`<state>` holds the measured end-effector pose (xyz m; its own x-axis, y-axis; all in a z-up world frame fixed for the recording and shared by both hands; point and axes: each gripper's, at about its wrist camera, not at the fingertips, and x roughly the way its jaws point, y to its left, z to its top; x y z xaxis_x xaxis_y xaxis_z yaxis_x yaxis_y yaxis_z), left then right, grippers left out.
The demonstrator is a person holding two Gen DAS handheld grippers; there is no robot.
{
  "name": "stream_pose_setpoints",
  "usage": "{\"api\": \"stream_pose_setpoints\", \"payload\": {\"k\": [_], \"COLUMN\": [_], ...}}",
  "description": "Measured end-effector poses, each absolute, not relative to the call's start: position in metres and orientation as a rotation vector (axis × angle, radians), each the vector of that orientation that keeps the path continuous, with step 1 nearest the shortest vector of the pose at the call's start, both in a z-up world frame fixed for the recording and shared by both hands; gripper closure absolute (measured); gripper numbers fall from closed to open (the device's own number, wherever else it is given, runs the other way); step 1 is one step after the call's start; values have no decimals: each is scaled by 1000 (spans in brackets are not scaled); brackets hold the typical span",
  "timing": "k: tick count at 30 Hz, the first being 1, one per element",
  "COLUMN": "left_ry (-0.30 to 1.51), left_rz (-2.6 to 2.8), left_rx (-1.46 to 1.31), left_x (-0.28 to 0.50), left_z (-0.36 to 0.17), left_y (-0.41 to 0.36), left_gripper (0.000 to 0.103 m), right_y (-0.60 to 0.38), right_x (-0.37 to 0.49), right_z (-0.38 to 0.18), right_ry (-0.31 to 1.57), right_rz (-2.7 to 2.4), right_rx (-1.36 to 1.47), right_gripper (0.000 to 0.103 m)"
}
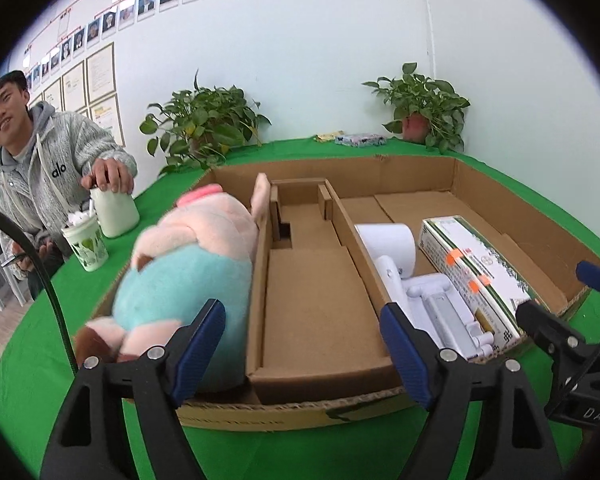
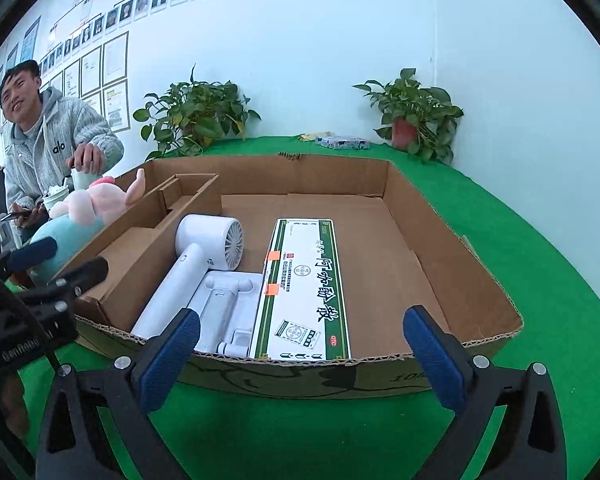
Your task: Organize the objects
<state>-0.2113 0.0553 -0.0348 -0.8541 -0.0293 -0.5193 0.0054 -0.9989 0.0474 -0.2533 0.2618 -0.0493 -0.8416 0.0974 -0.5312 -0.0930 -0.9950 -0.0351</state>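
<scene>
The cardboard tray [image 2: 452, 256] sits on the green desk [image 2: 560, 320], its front wall close to the desk's near edge. Its right compartment holds a green-and-white carton [image 2: 304, 292], long axis running front to back, with a white hand fan [image 2: 208, 248] and a white folded stand [image 2: 228, 304] touching it on the left. The narrow middle compartment [image 1: 316, 304] is bare. A plush pig [image 1: 188, 264] lies in the left compartment, long axis also front to back.

The left claw [image 1: 304, 348] is spread wide, holding nothing, in front of the middle compartment with the pig just beside its left finger. The right claw [image 2: 300, 356] is spread fully, also holding nothing, in front of the carton's near end.

Judgement: all visible items are already in the tray; each claw is nearer its own side.
</scene>
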Motion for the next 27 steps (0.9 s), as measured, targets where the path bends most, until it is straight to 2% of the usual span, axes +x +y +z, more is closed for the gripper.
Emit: {"api": "stream_pose_setpoints", "payload": {"k": [3, 27], "left_ry": [-3, -15], "left_rz": [-3012, -3013], "left_rx": [850, 862], "left_x": [-212, -214], "left_z": [-35, -38], "left_y": [51, 54], "left_gripper": [22, 18], "right_y": [262, 262], "right_x": [-255, -256], "right_z": [-50, -52], "right_ry": [-17, -16], "right_rz": [2920, 2920], "right_rx": [-830, -827], "right_gripper": [0, 0]}}
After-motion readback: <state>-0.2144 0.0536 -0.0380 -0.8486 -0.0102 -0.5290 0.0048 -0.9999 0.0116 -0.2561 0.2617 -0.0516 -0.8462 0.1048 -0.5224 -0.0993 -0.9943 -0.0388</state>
